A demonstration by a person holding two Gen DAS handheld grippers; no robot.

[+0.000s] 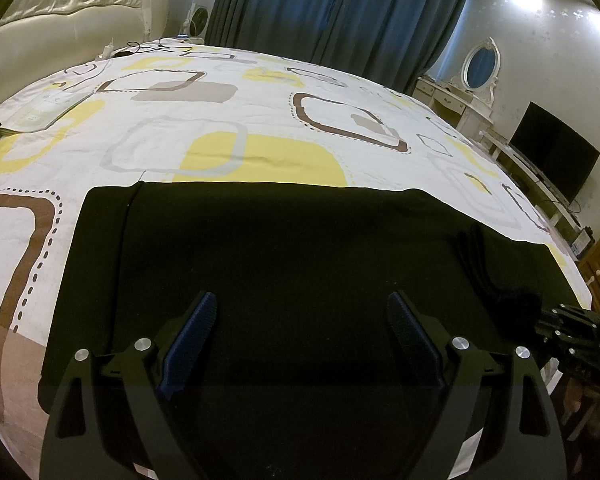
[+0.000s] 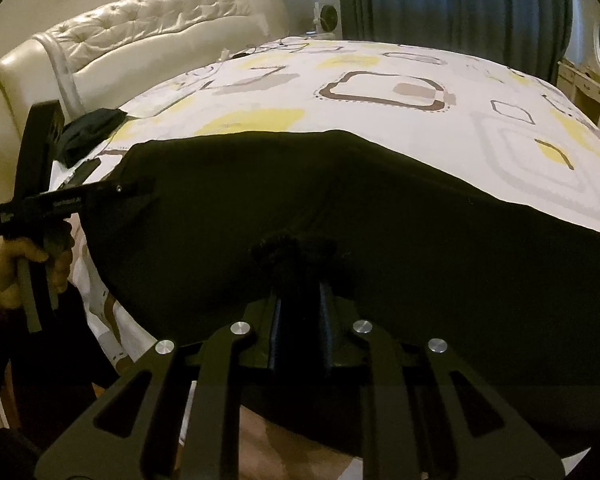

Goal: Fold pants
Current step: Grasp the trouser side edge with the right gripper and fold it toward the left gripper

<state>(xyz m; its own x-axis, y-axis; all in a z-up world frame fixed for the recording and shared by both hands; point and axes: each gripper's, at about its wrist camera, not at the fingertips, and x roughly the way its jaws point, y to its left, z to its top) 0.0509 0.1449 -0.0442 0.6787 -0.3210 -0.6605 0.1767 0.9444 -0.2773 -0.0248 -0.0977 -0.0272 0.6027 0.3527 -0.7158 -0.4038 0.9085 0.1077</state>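
Black pants [image 1: 284, 248] lie spread flat on the bed near its front edge, and also fill the middle of the right wrist view [image 2: 340, 200]. My left gripper [image 1: 302, 308] is open, its blue-padded fingers hovering just over the near part of the pants, holding nothing. My right gripper [image 2: 300, 300] is shut on a bunched fold of the pants' near edge [image 2: 292, 252]. In the left wrist view the right gripper [image 1: 540, 316] shows at the far right on the cloth. In the right wrist view the left gripper [image 2: 140, 192] shows at the left, held by a hand.
The bed [image 1: 228, 120] has a white cover with yellow and brown squares. A cream tufted headboard [image 2: 140, 32] stands at the left. Another dark garment [image 2: 88, 128] lies by it. Cables [image 1: 156, 46] lie at the far corner. Blue curtains [image 1: 340, 12], a dresser and a TV [image 1: 556, 152] stand beyond.
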